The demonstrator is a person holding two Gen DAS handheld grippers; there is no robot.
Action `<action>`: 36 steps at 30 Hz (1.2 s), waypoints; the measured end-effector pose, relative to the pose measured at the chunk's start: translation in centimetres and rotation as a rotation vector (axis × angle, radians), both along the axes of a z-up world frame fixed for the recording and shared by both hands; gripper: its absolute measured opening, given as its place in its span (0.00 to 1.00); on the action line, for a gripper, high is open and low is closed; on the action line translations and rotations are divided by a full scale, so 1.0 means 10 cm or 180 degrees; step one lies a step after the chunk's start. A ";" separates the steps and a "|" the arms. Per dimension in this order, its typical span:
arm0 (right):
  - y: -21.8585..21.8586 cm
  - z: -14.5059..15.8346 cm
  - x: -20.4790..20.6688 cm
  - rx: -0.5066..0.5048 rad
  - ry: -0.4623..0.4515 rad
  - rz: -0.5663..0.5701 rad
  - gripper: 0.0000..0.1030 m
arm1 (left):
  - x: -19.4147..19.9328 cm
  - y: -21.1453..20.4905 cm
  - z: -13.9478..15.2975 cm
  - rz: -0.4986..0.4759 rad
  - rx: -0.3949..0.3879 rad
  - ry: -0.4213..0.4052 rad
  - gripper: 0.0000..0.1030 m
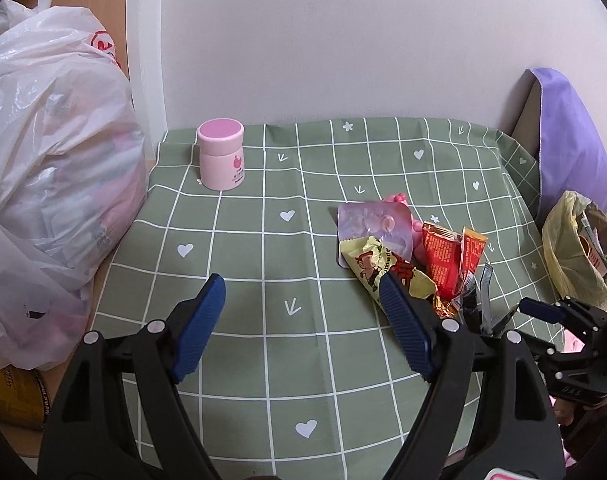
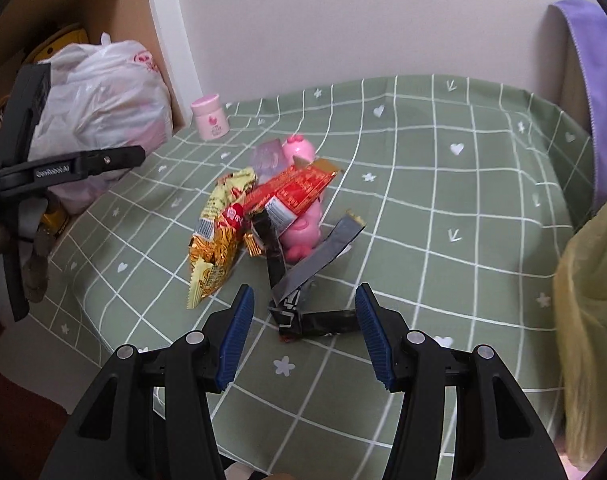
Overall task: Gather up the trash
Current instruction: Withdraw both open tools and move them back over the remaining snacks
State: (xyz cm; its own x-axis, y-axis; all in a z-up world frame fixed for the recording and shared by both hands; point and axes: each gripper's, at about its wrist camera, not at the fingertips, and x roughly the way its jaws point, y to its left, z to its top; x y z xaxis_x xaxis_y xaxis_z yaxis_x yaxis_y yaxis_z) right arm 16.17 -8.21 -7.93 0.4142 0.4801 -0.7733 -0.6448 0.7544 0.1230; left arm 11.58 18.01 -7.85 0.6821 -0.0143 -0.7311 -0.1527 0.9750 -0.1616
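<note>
A heap of wrappers lies on the green checked tablecloth (image 1: 263,240): a yellow snack wrapper (image 2: 217,232), a red wrapper (image 2: 299,190), a black and grey wrapper (image 2: 303,300) and a purple blister pack (image 1: 373,224), around a pink pig toy (image 2: 303,228). My right gripper (image 2: 303,334) is open, its jaws either side of the black wrapper's near end. My left gripper (image 1: 303,320) is open and empty over bare cloth, left of the heap; its right finger (image 1: 403,320) overlaps the yellow wrapper (image 1: 375,268) in view. A yellow trash bag (image 1: 571,252) stands at the right.
A pink jar (image 1: 221,154) stands at the cloth's back left. A full white plastic bag (image 1: 43,160) sits left of the table, with a yellow can (image 1: 11,400) below it. A purple cloth (image 1: 563,140) hangs over something at the back right. A white wall is behind.
</note>
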 end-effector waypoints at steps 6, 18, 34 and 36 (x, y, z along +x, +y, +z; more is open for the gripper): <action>0.02 -0.06 -0.01 -0.0155 -0.0068 -0.0015 0.49 | 0.03 -0.02 -0.09 -0.0073 -0.0197 0.0103 0.73; -0.28 -0.03 -0.11 -0.0318 -0.0203 -0.0286 0.49 | 1.02 -0.37 -0.22 -0.1045 -0.0360 0.0023 0.73; -0.32 -0.16 -0.10 0.0160 0.0230 -0.0299 0.49 | 1.19 -0.44 -0.53 -0.1254 -0.0599 0.0390 0.73; -0.25 -0.12 -0.08 0.0244 0.0128 -0.0228 0.49 | 1.03 -0.42 -0.56 -0.1179 -0.0641 0.0434 0.73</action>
State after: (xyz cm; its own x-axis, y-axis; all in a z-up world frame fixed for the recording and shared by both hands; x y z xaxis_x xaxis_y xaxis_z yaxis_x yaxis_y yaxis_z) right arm 15.32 -10.75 -9.17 0.4189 0.5088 -0.7521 -0.5830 0.7857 0.2068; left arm 21.88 13.80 -13.47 0.5016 -0.3910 -0.7717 0.1680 0.9191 -0.3565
